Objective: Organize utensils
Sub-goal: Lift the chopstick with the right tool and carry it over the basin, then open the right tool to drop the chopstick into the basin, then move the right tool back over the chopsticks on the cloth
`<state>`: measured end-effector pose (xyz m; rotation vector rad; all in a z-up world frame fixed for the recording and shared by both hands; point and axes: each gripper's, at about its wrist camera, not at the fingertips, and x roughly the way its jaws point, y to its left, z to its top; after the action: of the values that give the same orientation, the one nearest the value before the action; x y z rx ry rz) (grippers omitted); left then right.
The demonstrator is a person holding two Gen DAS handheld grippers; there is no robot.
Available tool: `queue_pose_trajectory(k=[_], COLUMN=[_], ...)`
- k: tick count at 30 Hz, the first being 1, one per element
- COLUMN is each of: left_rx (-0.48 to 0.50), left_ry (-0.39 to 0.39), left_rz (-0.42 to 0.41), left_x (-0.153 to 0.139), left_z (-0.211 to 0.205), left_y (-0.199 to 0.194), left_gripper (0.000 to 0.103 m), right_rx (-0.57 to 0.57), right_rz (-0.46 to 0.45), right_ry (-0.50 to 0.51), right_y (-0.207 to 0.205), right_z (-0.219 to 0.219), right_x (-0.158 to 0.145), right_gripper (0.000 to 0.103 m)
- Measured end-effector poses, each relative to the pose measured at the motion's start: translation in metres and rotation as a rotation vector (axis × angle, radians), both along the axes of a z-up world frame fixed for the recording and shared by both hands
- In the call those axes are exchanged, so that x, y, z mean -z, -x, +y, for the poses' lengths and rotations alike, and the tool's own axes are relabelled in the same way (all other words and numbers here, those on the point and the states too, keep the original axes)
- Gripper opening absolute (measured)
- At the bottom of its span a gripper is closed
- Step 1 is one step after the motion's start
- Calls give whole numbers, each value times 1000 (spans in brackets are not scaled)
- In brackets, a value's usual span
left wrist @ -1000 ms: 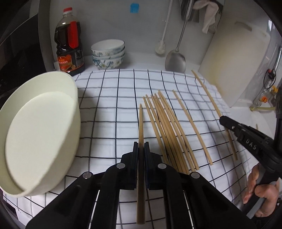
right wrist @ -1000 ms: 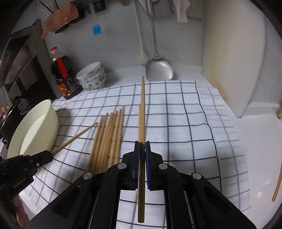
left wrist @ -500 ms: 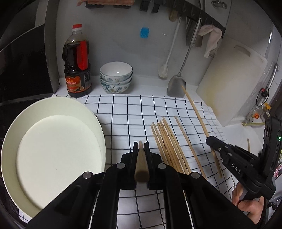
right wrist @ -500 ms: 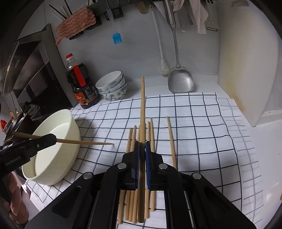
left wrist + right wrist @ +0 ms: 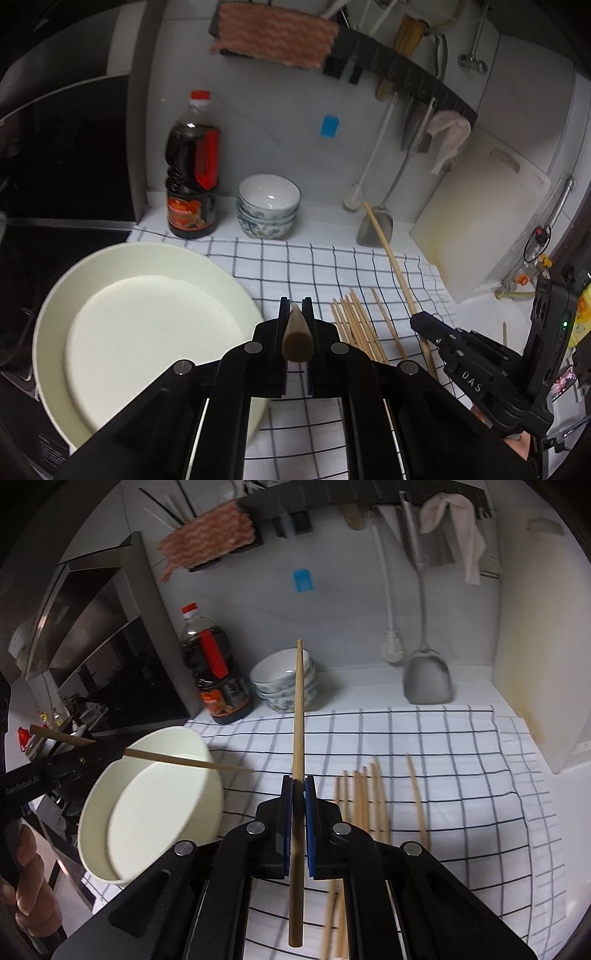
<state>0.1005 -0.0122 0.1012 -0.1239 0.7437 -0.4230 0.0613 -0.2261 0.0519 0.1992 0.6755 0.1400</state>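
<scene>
My left gripper (image 5: 295, 314) is shut on a wooden chopstick (image 5: 296, 338), seen end-on, held above the checked cloth beside the large cream bowl (image 5: 51, 317). In the right wrist view this chopstick (image 5: 184, 761) points over the bowl (image 5: 159, 794). My right gripper (image 5: 298, 790) is shut on another chopstick (image 5: 298, 738), raised and pointing toward the back wall; it also shows in the left wrist view (image 5: 391, 262). Several loose chopsticks (image 5: 360, 328) lie in a bundle on the cloth (image 5: 364, 801).
A soy sauce bottle (image 5: 192, 177) and stacked patterned bowls (image 5: 267, 205) stand at the back. A metal spatula (image 5: 426, 681) and brush hang on the wall. A white cutting board (image 5: 480, 225) leans at the right. A dark appliance (image 5: 110, 646) is at the left.
Both grippers have lifted their chopsticks off the cloth. The left one has swung toward the cream bowl, its chopstick now end-on. The right one has moved left and higher.
</scene>
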Motion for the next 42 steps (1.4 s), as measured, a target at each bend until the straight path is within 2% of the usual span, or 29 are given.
queue_pose_trajectory(k=[4, 8, 12, 17, 23, 27, 33, 34, 35, 36, 37, 38, 40, 42], left_rx=[-42, -77, -115, -150, -151, -132, -132, -137, -142, -153, -166, -181, -207, -216], left_ry=[-11, -33, -39, -40, -91, -122, -156, -154, -155, -154, -153, -152, -159, -157], left_rz=[-28, -40, -31, 23, 75, 140, 205, 208, 207, 200, 187, 165, 116, 111], left_x=[-14, -15, -4, 24, 61, 85, 101, 101, 101, 99, 98, 94, 86, 82], left_z=[32, 65, 97, 130, 142, 140, 139, 141, 142, 145, 147, 150, 155, 157], left_y=[2, 3, 1, -6, -6, -12, -21, -22, -21, -20, -20, -18, -13, -11], left_gripper=[7, 7, 7, 7, 7, 7, 8, 11, 22, 30, 52, 71, 73, 73], right_rx=[-56, -121, -187, -247, -264, -257, -245, -246, -243, -235, -233, -230, -227, -227], right_rz=[-12, -8, 29, 105, 196, 254, 293, 291, 286, 277, 268, 255, 243, 238], right_ry=[5, 15, 34, 69, 84, 76, 84, 86, 96, 112, 116, 117, 119, 120], right_y=[-4, -13, -26, -43, -56, -63, -71, -71, -71, -69, -69, -68, -66, -65], right_z=[35, 81, 128, 171, 192, 195, 193, 193, 194, 194, 193, 192, 190, 188], right_x=[-9, -11, -1, 23, 46, 61, 71, 70, 69, 67, 66, 63, 58, 56], right_gripper=[6, 6, 6, 6, 6, 6, 6, 8, 11, 18, 23, 23, 23, 23])
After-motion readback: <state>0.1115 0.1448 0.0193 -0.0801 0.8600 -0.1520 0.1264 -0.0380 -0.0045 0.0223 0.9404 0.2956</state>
